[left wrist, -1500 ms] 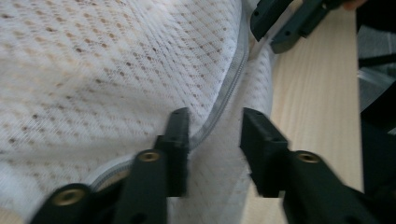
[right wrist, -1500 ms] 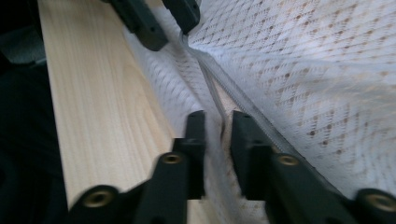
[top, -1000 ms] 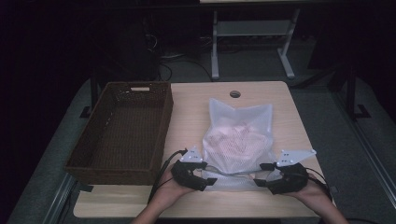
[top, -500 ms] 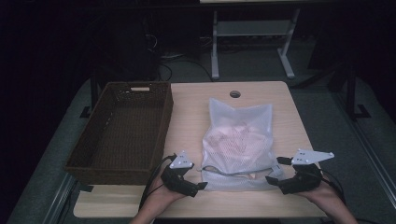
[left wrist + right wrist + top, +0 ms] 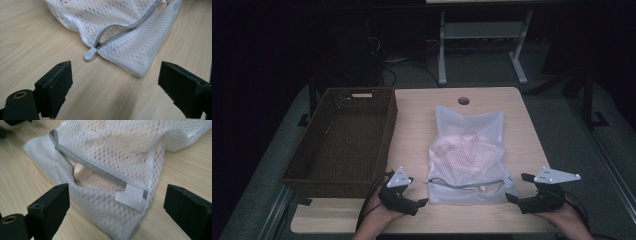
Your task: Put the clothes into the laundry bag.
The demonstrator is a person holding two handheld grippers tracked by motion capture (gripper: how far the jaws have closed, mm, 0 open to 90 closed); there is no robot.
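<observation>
Wicker basket (image 5: 343, 140) sits at my left on the pale wooden table (image 5: 417, 125), beside the mesh bag (image 5: 468, 150). My left gripper (image 5: 422, 202) has just let its jaws spread, nothing between them; the zipper pull (image 5: 90, 53) lies just ahead. My right gripper (image 5: 512, 197), likewise just released, faces the unzipped mouth. Something pinkish, perhaps clothing, lies inside. Next I judge I must reach in. Beyond, the room is dark.

free: bare table (image 5: 417, 130) between basket and bag | obstacles: wicker basket (image 5: 343, 140) left, mesh bag (image 5: 467, 155) centre
</observation>
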